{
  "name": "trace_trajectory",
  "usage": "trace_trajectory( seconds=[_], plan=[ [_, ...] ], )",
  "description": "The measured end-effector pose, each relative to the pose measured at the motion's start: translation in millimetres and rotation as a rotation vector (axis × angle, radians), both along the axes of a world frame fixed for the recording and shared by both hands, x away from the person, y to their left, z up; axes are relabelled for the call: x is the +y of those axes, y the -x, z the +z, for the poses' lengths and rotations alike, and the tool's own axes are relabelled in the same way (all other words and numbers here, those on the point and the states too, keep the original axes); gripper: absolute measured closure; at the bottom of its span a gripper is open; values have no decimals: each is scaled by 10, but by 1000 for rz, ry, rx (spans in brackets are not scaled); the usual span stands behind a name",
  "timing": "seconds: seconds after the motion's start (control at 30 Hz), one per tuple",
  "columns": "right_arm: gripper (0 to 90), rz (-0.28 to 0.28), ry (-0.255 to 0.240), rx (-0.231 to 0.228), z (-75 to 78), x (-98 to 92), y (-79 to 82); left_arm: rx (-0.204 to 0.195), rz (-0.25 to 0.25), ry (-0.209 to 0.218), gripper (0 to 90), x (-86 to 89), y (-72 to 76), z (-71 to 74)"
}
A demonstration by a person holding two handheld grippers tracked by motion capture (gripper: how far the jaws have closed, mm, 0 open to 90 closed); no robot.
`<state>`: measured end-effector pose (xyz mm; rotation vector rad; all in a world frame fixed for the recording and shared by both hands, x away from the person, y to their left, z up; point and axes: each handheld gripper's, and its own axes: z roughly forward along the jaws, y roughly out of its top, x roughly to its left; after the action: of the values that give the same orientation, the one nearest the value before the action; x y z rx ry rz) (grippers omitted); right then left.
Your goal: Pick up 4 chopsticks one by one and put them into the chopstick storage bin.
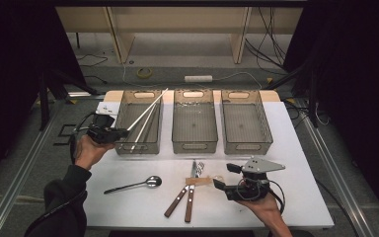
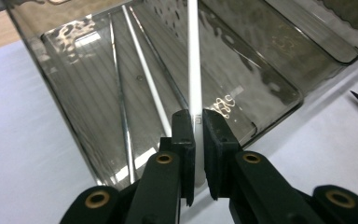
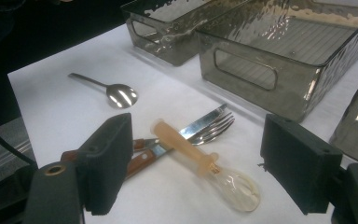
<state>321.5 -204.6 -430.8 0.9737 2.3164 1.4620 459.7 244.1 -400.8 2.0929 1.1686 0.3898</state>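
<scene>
Left gripper is clamped on a white chopstick, angled over the left bin, where another chopstick already lies. Looks like the drop-off step: lower it, then let go. Over on the right, the right gripper hangs wide open near the plastic spoon, knife and fork.
</scene>
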Motion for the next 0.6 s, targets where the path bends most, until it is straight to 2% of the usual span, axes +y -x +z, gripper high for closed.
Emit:
trace_trajectory(
  seconds=[0.6],
  plan=[
    [263,0,3,2,-4,3,-3,34,98,-11,834,125,-86,-94]
  ],
)
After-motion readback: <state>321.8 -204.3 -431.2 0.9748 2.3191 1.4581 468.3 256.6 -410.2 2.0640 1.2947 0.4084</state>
